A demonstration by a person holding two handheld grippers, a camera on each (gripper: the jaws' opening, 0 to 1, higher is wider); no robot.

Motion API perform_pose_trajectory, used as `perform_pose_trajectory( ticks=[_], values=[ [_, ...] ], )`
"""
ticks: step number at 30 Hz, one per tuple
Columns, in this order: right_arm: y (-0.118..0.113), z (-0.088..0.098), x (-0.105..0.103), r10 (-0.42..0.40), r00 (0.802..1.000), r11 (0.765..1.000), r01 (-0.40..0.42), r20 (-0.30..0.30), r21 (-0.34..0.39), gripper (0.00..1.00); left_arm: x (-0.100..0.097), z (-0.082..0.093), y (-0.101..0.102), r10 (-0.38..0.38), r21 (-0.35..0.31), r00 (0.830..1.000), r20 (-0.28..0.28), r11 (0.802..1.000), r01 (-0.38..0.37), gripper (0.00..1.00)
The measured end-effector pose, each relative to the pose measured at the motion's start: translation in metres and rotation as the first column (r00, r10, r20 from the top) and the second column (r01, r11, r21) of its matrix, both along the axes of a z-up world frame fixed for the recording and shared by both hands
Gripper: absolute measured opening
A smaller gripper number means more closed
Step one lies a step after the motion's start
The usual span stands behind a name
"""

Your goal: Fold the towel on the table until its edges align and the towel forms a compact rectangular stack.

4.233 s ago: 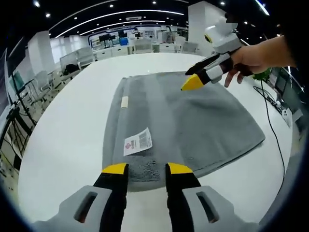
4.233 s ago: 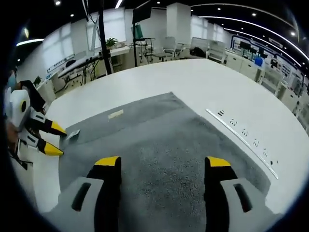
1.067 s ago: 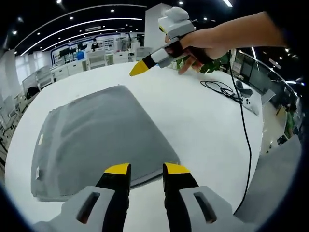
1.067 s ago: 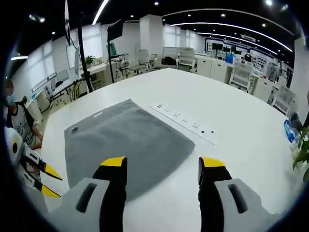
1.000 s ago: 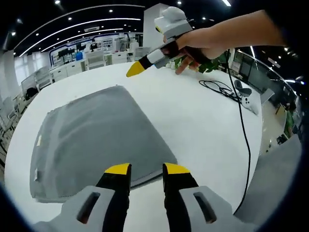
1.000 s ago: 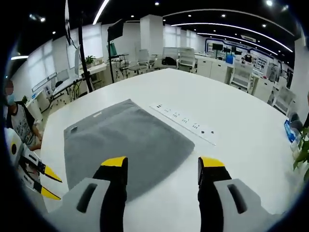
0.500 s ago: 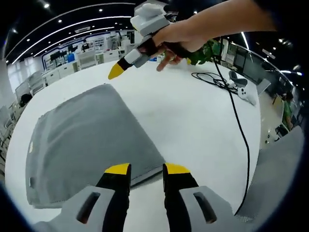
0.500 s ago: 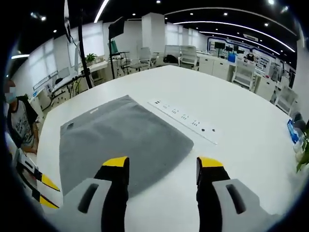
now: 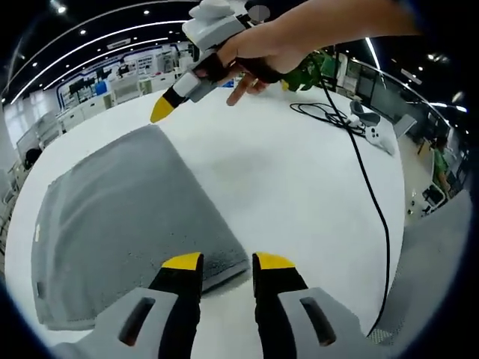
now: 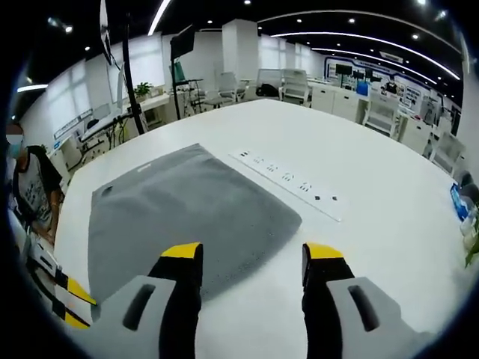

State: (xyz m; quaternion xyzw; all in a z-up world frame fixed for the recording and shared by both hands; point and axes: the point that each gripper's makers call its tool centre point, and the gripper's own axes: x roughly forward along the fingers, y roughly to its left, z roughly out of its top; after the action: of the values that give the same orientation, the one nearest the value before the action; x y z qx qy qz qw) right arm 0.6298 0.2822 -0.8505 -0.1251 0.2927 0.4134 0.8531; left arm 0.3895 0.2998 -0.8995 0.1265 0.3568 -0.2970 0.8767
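In the left gripper view, the left gripper (image 9: pixel 219 261) is being held just above the white table (image 9: pixel 299 187), its yellow-tipped jaws parted by a narrow gap with nothing caught between them. Just beyond the tips, the near corner of the gray towel (image 9: pixel 112 209) is being shown, folded over so that a doubled edge is seen along its near side. The towel is lying flat on the table and is spread away toward the left of the view. Past the towel's far corner, the right gripper (image 9: pixel 163 109) is being held in a person's hand (image 9: pixel 258 56) above the table; whether its jaws are parted cannot be told from this angle. Farther right, a black cable (image 9: pixel 359 161) is being trailed across the table to a white controller (image 9: pixel 374 134).

In the right gripper view, the right gripper (image 10: pixel 252 254) is being held with its jaws spread wide and empty, above the bare table (image 10: pixel 389 247) near the towel's (image 10: pixel 179 209) closest corner. The towel is lying flat as a rough rectangle. Just beside its far right edge, a white power strip (image 10: pixel 288 182) is set into the table. At the lower left, the yellow tips of the left gripper (image 10: pixel 69 303) are being shown. Beyond the table edge, a seated person (image 10: pixel 30 191) is visible.
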Motion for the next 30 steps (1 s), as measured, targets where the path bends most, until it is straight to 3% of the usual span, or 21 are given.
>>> perform_pose_trajectory(
  ticks=[7,17,30],
  values=[
    [-0.002,-0.010,0.009,0.000,1.000,1.000,0.000,-0.004,-0.006,0.52,0.000,-0.012,-0.003,-0.022,0.025,1.000,-0.017,0.999,0.022,0.27],
    [0.001,-0.023,0.016,-0.002,1.000,1.000,0.002,-0.013,-0.018,0.50,0.002,-0.016,-0.001,-0.019,0.025,1.000,-0.019,0.999,0.020,0.22],
    [0.012,-0.038,0.038,-0.021,0.999,1.000,0.020,-0.025,-0.022,0.37,0.004,-0.017,0.004,-0.017,0.044,1.000,0.001,0.999,0.017,0.15]
  ],
)
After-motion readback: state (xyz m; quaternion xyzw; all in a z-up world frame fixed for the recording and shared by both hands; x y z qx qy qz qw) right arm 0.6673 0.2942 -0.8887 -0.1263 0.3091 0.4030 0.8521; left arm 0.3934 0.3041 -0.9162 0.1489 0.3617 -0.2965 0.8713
